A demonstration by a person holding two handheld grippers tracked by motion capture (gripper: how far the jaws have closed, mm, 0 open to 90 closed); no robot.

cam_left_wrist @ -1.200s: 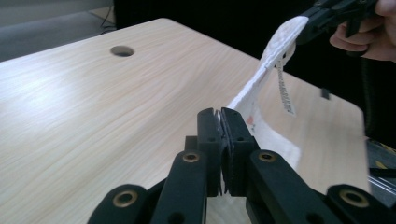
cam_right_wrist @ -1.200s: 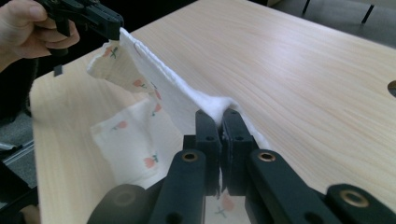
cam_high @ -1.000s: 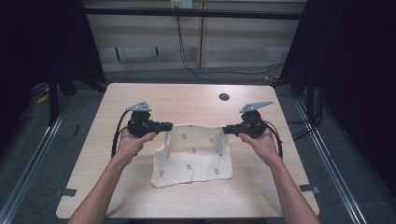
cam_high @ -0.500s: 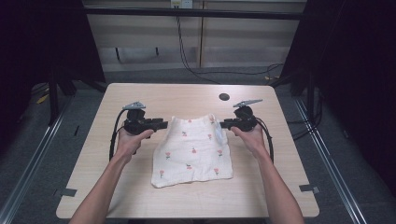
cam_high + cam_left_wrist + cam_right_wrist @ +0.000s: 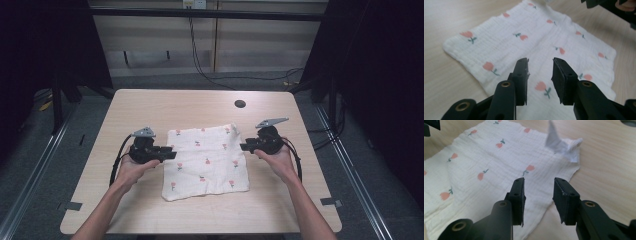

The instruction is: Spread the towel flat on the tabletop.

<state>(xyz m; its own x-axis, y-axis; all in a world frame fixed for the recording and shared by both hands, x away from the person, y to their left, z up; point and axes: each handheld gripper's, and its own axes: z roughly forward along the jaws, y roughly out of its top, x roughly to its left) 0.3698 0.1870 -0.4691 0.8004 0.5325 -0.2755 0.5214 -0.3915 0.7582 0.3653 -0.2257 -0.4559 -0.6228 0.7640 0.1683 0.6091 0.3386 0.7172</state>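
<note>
On the wooden table (image 5: 150, 105) the left gripper (image 5: 170, 155) sits at the cloth's left edge, jaws having just opened, parted and gripping nothing. The white cloth (image 5: 207, 160) with pink flowers lies flat in the middle — one far corner (image 5: 564, 145) sticks up, crumpled. The right gripper (image 5: 245, 147) hovers at the right edge, jaws just opened too, empty. A dark hole (image 5: 240, 104) lies beyond — nothing blocks either gripper.

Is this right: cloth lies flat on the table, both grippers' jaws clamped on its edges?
Not quite. The cloth does lie flat on the table, but neither gripper is clamped on it. The left gripper view shows the left gripper with jaws apart and nothing pinched; the right gripper view shows the same for the right gripper.
</note>
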